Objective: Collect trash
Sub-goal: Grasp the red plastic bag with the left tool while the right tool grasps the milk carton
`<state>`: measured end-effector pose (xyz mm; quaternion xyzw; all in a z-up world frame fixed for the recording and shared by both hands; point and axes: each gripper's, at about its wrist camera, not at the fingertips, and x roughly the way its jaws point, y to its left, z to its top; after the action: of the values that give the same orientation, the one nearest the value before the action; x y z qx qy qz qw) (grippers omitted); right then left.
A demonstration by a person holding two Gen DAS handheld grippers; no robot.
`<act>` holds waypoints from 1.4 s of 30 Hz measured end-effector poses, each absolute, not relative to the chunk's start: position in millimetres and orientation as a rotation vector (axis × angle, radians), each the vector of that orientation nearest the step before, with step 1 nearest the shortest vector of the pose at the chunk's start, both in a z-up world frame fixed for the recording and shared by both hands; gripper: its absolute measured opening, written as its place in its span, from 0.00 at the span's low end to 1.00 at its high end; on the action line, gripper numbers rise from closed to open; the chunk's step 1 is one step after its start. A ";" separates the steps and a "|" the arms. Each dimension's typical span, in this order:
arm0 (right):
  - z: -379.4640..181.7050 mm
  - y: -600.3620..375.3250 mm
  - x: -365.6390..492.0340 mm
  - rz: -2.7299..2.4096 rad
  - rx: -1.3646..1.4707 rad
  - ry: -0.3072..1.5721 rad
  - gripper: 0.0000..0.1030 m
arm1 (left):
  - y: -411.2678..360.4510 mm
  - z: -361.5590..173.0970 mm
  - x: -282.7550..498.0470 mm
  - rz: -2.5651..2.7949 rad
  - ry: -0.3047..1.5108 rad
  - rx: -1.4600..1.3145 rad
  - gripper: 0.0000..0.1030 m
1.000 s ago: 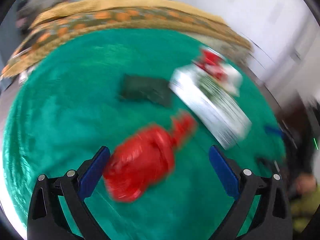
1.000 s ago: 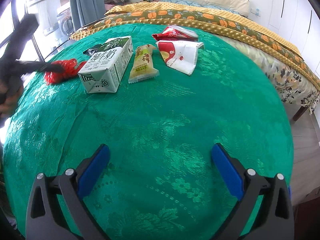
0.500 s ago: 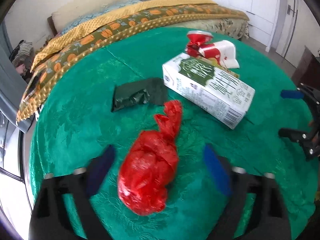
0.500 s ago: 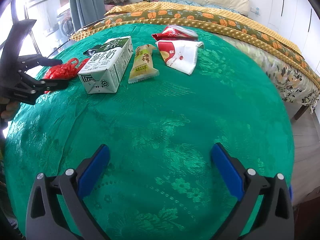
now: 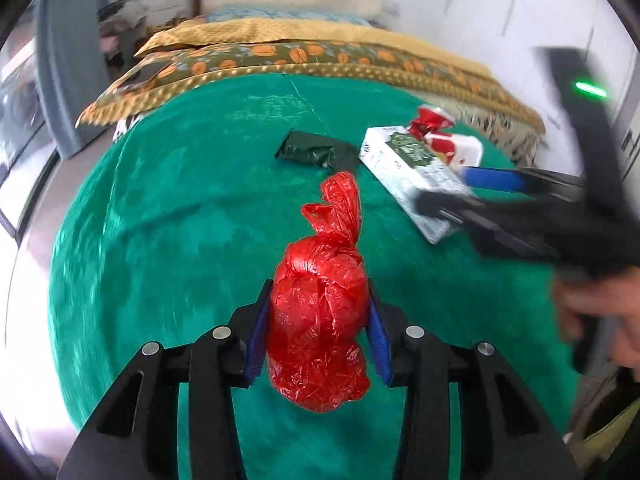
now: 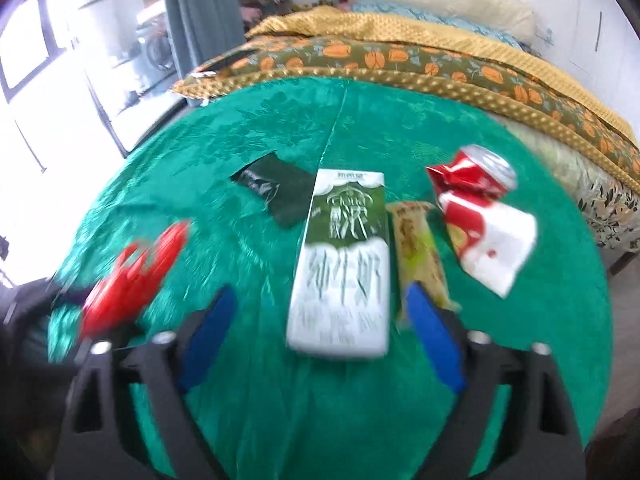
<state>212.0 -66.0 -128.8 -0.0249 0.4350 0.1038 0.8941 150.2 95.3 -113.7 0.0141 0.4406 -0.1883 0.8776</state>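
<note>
A round worktop [image 6: 400,128] covered in green patterned cloth carries scattered trash. The left tool [image 5: 318,332] is closing its blue pads around a knotted red plastic bag [image 5: 320,320]. The pads sit against the bag's bulging sides, and the bag's twisted tail points away from the tool toward the far edge, so its long axis runs along the fingers.

The right tool [image 6: 320,320] is closing too, but nothing is pressed between its pads. A green-and-white milk carton [image 6: 344,264] lies directly ahead of it, flat on the cloth near the worktop's middle, with its near end lying between the fingertips. The carton's long axis runs straight away from the tool, so the pads face its two long sides.

A yellow snack wrapper [image 6: 420,252] lies just beside the carton, close to the right-hand finger, and could get caught in the grip.
</note>
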 end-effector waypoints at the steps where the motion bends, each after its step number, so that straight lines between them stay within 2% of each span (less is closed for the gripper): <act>1: -132.4 -64.0 217.1 0.200 -0.050 0.919 0.67 | 96.0 -113.4 141.0 -0.386 0.915 0.010 0.41; 3: -137.9 -65.8 219.2 0.173 -0.042 0.939 0.49 | 94.0 -113.1 132.9 -0.380 0.915 -0.011 0.41; 10: -126.5 -101.4 154.6 0.321 -0.057 0.905 0.48 | 63.5 -112.0 117.0 -0.421 0.914 -0.004 0.41; 15: -115.9 -160.5 96.9 0.278 -0.018 0.862 0.48 | 31.6 -114.7 112.2 -0.449 0.902 0.017 0.41; 22: -144.4 -218.8 84.2 0.066 0.006 0.848 0.48 | -3.5 -128.3 119.6 -0.408 0.893 0.058 0.42; 23: -151.3 -219.4 85.5 0.059 0.012 0.845 0.50 | -6.0 -131.0 121.4 -0.395 0.892 0.070 0.45; 25: -157.6 -219.5 86.4 0.047 0.036 0.820 0.57 | -5.8 -135.3 125.7 -0.372 0.893 0.088 0.57; 26: -162.9 -219.2 89.2 0.035 0.045 0.831 0.71 | -5.1 -138.5 127.9 -0.352 0.899 0.098 0.72; 27: -167.8 -219.2 91.7 0.030 0.059 0.845 0.77 | -4.6 -139.6 129.1 -0.342 0.904 0.100 0.83; 34: -177.2 -210.5 98.4 0.012 0.047 0.859 0.86 | -12.9 -149.3 134.2 -0.306 0.950 0.177 0.94; 42: -178.9 -210.8 98.6 0.005 0.049 0.859 0.87 | -12.6 -150.5 132.9 -0.296 0.949 0.187 0.96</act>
<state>98.6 -210.8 -178.9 0.0235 0.4162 0.0024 0.9090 132.9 -12.6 -150.5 0.0897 0.4547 -0.1419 0.8747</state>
